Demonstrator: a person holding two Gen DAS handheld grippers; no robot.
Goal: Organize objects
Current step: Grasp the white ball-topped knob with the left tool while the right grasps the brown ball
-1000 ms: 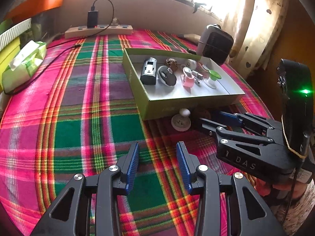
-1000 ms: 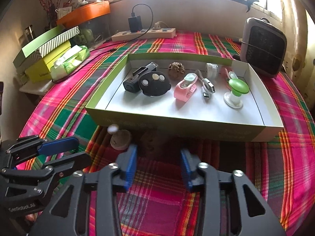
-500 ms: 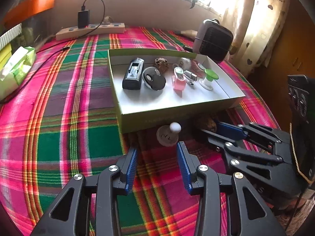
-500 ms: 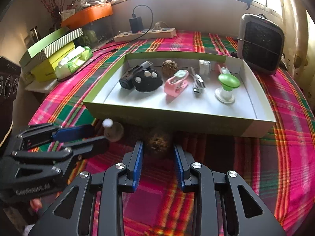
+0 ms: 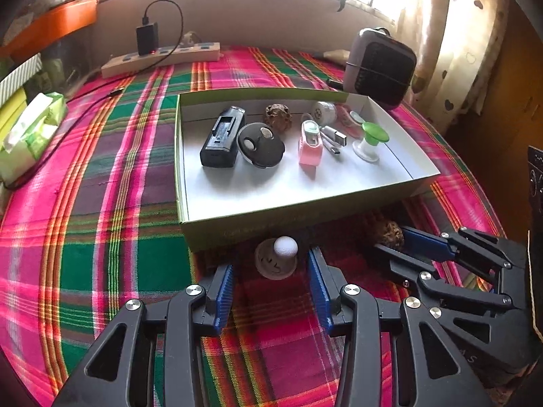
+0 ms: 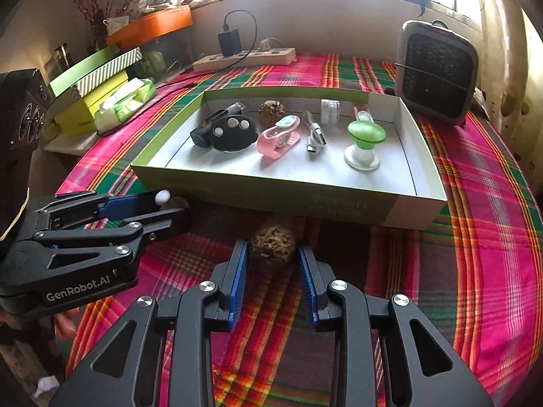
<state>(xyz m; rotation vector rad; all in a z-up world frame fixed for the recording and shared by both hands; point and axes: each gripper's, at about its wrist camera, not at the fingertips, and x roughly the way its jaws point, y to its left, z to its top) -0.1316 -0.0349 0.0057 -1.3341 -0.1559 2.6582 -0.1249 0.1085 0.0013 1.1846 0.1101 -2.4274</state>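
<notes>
Plaid-clothed tabletop [image 6: 475,203] carries a green-walled tray [image 6: 271,196]. Right gripper [image 6: 273,264] fingers, narrowed a moment ago, flank the brown rough ball [image 6: 271,244] at 6 o'clock of the tray; contact unclear. Left gripper [image 5: 271,278] fingers, just widening, bracket the white-knobbed disc [image 5: 276,261] at 9 o'clock of the ball, not touching.

The tablecloth [image 5: 101,224] is a pink, green and orange plaid, and the box [image 5: 359,200] on it is lime green outside and white inside. In the box a pink clip [image 5: 309,146] lies left of a green-topped white stand [image 5: 370,139], and at the far right stands a grey, black-grilled heater [image 6: 437,71].
</notes>
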